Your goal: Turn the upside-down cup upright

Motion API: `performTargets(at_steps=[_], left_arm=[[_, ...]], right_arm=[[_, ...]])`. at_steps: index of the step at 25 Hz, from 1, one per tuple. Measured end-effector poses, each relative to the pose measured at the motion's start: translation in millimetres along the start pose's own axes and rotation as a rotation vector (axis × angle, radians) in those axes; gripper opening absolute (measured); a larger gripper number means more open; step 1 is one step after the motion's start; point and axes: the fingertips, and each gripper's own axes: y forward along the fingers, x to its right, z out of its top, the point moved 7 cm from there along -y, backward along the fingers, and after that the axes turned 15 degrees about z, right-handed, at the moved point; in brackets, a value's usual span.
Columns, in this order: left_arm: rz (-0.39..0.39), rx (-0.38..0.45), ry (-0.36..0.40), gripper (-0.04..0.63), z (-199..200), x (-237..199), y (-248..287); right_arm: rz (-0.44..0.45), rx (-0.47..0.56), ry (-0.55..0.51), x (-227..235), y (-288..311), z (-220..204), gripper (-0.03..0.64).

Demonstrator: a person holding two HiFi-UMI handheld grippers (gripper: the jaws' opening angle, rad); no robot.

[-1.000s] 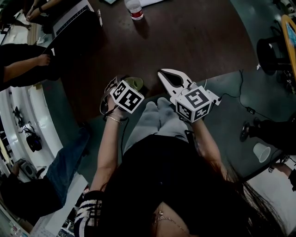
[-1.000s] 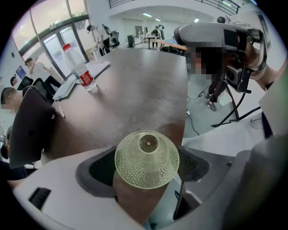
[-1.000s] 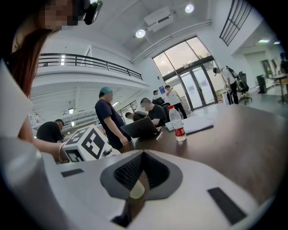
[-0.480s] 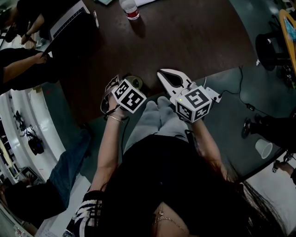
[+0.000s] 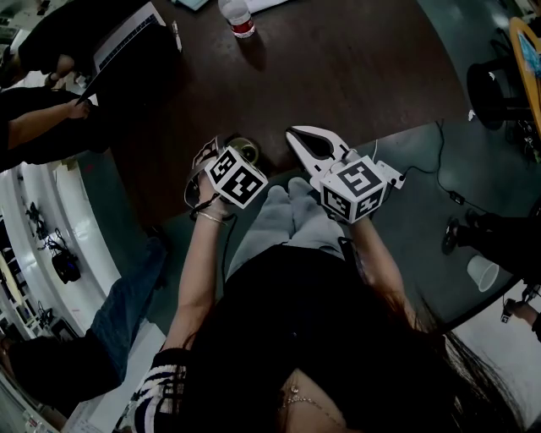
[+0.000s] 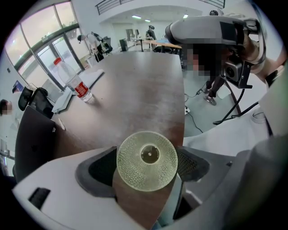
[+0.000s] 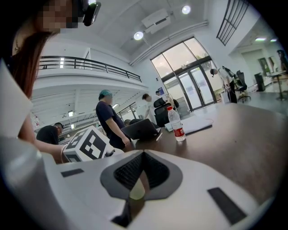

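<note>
A yellowish, pebble-textured glass cup (image 6: 147,160) stands upside down, base up, near the front edge of the dark wooden table (image 5: 338,76). In the head view the cup (image 5: 246,147) peeks out beyond the left marker cube. My left gripper (image 6: 146,167) points steeply down over it. Its jaws stand wide, one dark pad against each side of the cup. To the right, my right gripper (image 5: 293,135) lies almost level at the table edge. It is shut (image 7: 143,155) with nothing held.
A water bottle (image 5: 237,17) and papers stand at the far side of the table, and a laptop (image 5: 127,38) at the far left. People sit and stand along the left. A paper cup (image 5: 482,272) and cables lie on the floor to the right.
The left gripper has rolled slightly about the cup and stayed in place. The right gripper has not moved. A person's arm at the upper left has shifted.
</note>
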Motion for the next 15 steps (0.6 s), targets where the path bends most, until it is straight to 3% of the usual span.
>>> performTargets(at_steps=[15], left_arm=[[0.024, 0.072, -0.05, 0.399, -1, -3, -19]], right_arm=[[0.018, 0.005, -0.027, -14, -3, 4, 0.017]])
